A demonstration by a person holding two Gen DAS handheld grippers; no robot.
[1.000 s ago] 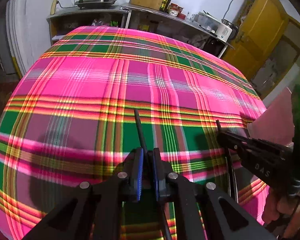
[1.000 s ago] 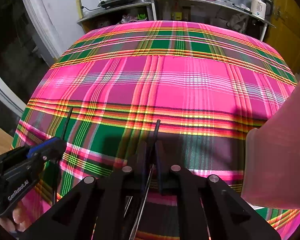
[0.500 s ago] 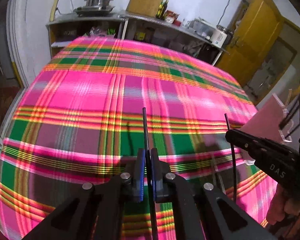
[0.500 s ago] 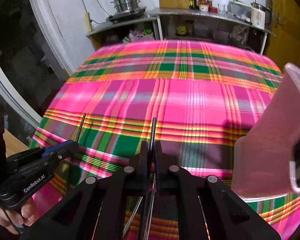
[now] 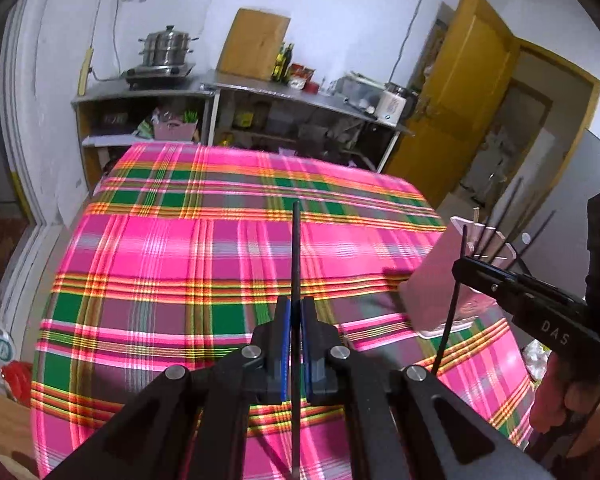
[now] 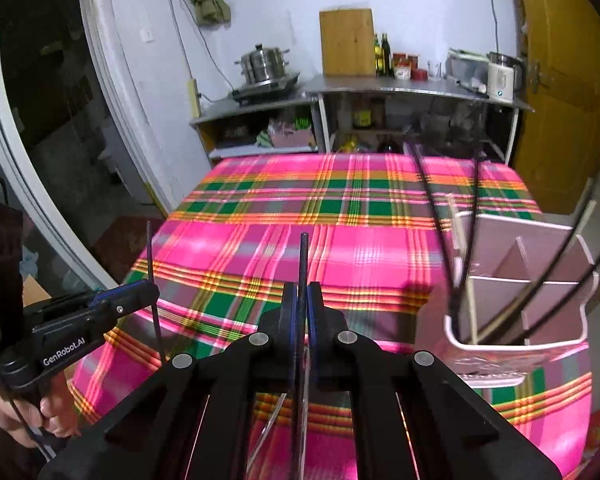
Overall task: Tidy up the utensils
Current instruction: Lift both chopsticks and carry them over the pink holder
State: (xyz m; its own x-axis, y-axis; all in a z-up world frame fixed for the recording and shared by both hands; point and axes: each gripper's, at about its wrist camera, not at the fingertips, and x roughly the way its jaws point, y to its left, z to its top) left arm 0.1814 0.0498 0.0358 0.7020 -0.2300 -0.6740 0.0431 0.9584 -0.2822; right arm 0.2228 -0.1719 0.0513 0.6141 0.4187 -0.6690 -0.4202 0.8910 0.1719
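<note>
Both claws were clamped shut, each on one thin dark chopstick. In the left wrist view the left claw (image 5: pixel 295 308) pinched its chopstick (image 5: pixel 295 248) between the blue pads, the stick running straight up the middle of the frame over the plaid cloth (image 5: pixel 180 272). At the right edge of that frame the right claw (image 5: pixel 462 265) showed from the side, its own stick crossing it steeply. In the right wrist view the right claw's chopstick (image 6: pixel 302 264) rose from the centre, while the left claw (image 6: pixel 150 290) sat at the lower left, a hand (image 6: pixel 40 412) gripping its handle.

The pink divided holder (image 6: pixel 556 344) stood on the cloth-covered counter at the right of the right wrist frame — partitions visible inside, with several dark chopsticks and a few pale wooden ones already leaning in the compartments. It sat just right of the right claw and well apart from the left one.

The step in hand looked like the carry: both sticks lifted off the cloth, not yet delivered. The next move would call for swinging each claw over the holder, tipping the stick's lower end into a compartment that already holds dark ones, and letting go only once the tip was inside the rim — the leaning sticks crowd the opening and could deflect a careless entry.
</note>
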